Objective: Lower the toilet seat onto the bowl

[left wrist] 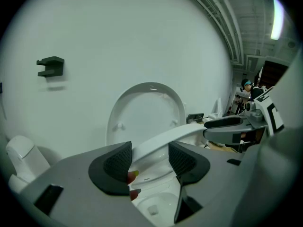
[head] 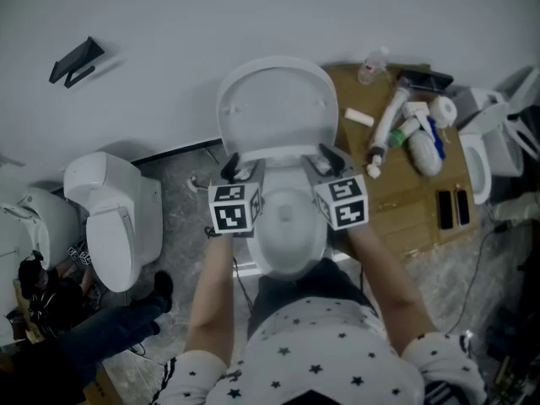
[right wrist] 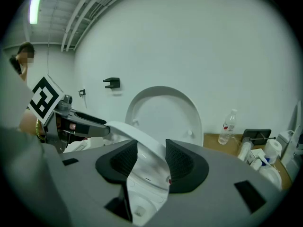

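A white toilet stands against the wall with its lid (head: 277,106) upright. The toilet seat (head: 278,153) hangs partly lowered above the bowl (head: 288,226), held at both sides. My left gripper (head: 234,165) is shut on the seat's left rim, which crosses between its pads as a white band (left wrist: 158,142). My right gripper (head: 329,159) is shut on the right rim (right wrist: 142,143). In the left gripper view the gripper (left wrist: 149,156) faces the lid (left wrist: 147,110), with the right gripper (left wrist: 232,126) beyond. In the right gripper view the gripper (right wrist: 151,157) faces the lid (right wrist: 163,112), with the left gripper (right wrist: 78,123) across.
A second white toilet (head: 114,218) stands to the left. At the right, a brown board (head: 405,197) carries a water bottle (head: 372,66), tubes and rolls, with another toilet (head: 483,154) beyond it. A black bracket (head: 76,60) hangs on the wall. A person's legs (head: 110,323) show at lower left.
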`<state>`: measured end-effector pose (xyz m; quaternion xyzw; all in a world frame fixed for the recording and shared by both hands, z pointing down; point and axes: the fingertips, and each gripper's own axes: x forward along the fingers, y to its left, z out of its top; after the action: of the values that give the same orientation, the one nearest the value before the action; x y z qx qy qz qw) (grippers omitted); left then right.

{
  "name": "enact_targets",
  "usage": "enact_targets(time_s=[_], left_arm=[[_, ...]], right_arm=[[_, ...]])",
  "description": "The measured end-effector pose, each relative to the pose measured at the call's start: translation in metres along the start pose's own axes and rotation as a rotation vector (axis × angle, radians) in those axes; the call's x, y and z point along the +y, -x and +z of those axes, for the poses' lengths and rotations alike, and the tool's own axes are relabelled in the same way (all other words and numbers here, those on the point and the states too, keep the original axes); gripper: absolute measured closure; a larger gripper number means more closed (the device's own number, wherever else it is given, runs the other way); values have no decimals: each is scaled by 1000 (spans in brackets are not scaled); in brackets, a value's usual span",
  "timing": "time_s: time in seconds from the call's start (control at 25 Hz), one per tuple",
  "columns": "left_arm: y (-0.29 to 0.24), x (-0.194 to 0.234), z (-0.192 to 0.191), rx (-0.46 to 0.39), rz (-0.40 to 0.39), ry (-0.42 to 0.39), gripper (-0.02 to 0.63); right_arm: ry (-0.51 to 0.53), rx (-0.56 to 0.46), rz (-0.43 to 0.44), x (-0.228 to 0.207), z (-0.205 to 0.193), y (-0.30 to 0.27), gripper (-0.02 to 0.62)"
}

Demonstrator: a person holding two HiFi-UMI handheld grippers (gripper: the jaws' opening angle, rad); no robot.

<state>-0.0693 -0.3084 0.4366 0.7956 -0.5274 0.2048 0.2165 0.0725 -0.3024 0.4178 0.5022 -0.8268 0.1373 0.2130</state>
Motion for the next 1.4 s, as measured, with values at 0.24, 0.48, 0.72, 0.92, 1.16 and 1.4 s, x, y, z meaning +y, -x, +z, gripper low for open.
enact_targets(time_s=[0.24,0.48,0.72,0.92,1.16,1.4], left_arm=[[11,-5,-11,7,-5,-5,376],[20,-9,-23,9,-10,-14,376],[28,-15,-32,19,-20,-25,375],[36,-19,-42,26,-28,-40,374],[48,-24,-56,41,-40,-56,374],[59,-29,-75,64,-36,-82,374]], right_arm=[[3,9,-9,8,-9,11,405],[1,14,-23,15,-19,21,405],[-3,19,-32,21,-28,31,405],[-11,26,-38,28,-36,40,405],[-10,31,-53,36,-49,51,405],[-10,46,-59,45,-64,64,405]])
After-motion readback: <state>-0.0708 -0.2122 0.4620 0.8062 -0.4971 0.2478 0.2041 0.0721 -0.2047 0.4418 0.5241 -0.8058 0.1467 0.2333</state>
